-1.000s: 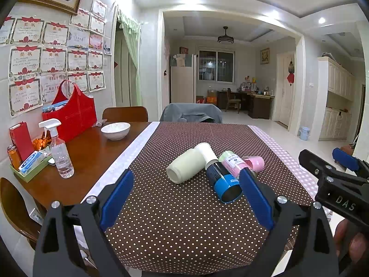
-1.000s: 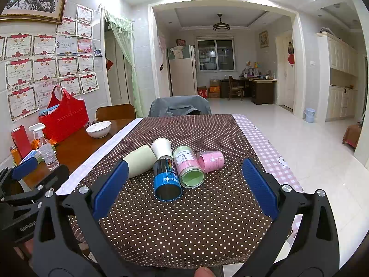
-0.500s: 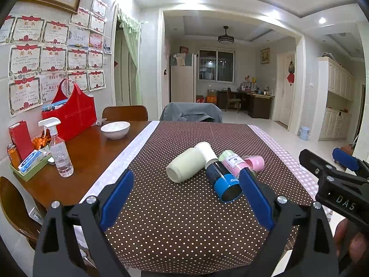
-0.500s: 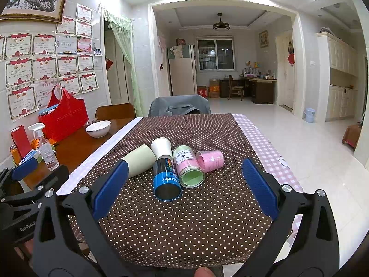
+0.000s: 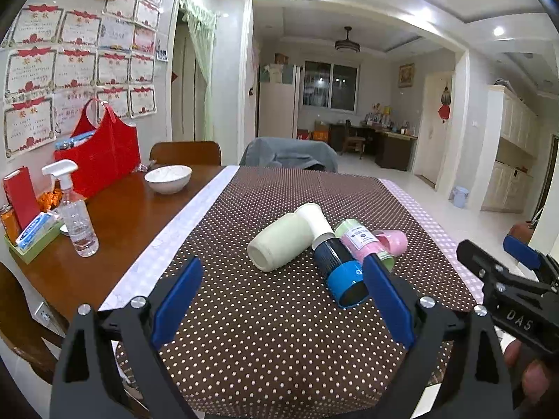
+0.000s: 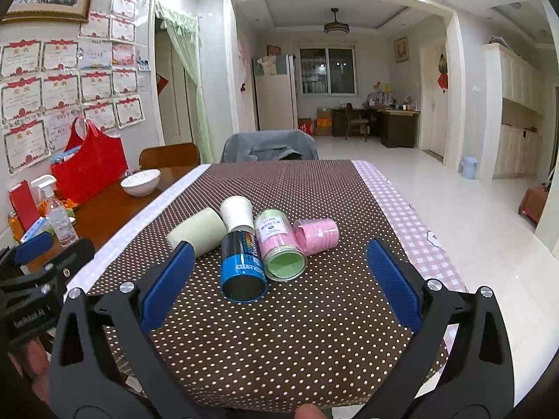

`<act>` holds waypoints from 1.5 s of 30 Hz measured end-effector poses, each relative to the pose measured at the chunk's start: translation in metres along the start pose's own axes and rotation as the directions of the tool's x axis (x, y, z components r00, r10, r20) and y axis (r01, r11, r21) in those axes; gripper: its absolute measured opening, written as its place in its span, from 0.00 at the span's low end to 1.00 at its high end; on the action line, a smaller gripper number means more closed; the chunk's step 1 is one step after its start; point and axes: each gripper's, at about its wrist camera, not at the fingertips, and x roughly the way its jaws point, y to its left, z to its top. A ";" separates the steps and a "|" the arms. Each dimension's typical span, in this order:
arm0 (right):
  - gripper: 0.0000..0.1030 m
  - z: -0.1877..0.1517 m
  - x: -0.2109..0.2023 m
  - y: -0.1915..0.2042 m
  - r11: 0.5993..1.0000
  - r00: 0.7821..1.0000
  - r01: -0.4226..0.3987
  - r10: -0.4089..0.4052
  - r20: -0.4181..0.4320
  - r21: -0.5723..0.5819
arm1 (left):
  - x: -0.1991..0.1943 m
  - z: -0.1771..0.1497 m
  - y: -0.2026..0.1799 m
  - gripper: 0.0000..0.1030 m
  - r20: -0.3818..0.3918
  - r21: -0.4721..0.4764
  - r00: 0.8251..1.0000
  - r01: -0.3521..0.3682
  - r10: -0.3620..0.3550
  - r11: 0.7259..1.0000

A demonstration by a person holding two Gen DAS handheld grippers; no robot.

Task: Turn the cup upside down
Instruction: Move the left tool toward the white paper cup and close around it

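**Cups: Handling and Grip State Before Flipping**

Cups lie in a cluster on the brown polka-dot tablecloth (image 6: 279, 331), ahead of both grippers and touching neither. All rest on their sides. The pale cream cylindrical cup (image 6: 199, 232) lies ahead and to the left of the right gripper (image 6: 279, 281). Beside it, the dark cup with the blue rim band (image 6: 241, 265) points its open mouth toward the camera, with a white paper cup (image 6: 237, 211) seated at its far end. The pink-labelled cup with the green rim (image 6: 279, 248) lies just beside the dark one, and the small pink ribbed cup (image 6: 319, 235) lies beyond it to the right. In the left wrist view the same cluster sits ahead and to the right of the left gripper (image 5: 283, 279).

Handling, as a judgement: the cups appear light and thin-walled, probably paper or plastic. Expect them to roll freely and to dent under hard pressure. Take hold across the side wall near mid-length, with the fingers on opposite sides, and apply moderate force only. Neighbouring cups touch, so an approach from the outer side of the cluster reduces the risk of knocking them.

Gripper state: both grippers stand spread wide, the blue pads well apart. Neither holds nor touches anything.
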 end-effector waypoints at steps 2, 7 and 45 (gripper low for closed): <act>0.94 0.001 0.014 -0.002 1.000 1.000 -0.009 0.009 -0.024 -0.007 | 0.012 0.003 -0.003 0.88 -0.013 0.004 1.000 0.004 -0.004 1.000; 0.94 0.007 0.056 -0.006 0.999 0.996 -0.031 0.029 -0.088 -0.024 | 0.056 0.012 -0.011 0.88 -0.074 0.019 0.997 0.015 -0.014 1.000; 0.94 0.076 0.267 -0.058 0.994 0.926 -0.062 0.090 -0.366 0.087 | 0.354 0.094 -0.055 0.88 -0.604 0.000 0.795 0.063 -0.050 0.998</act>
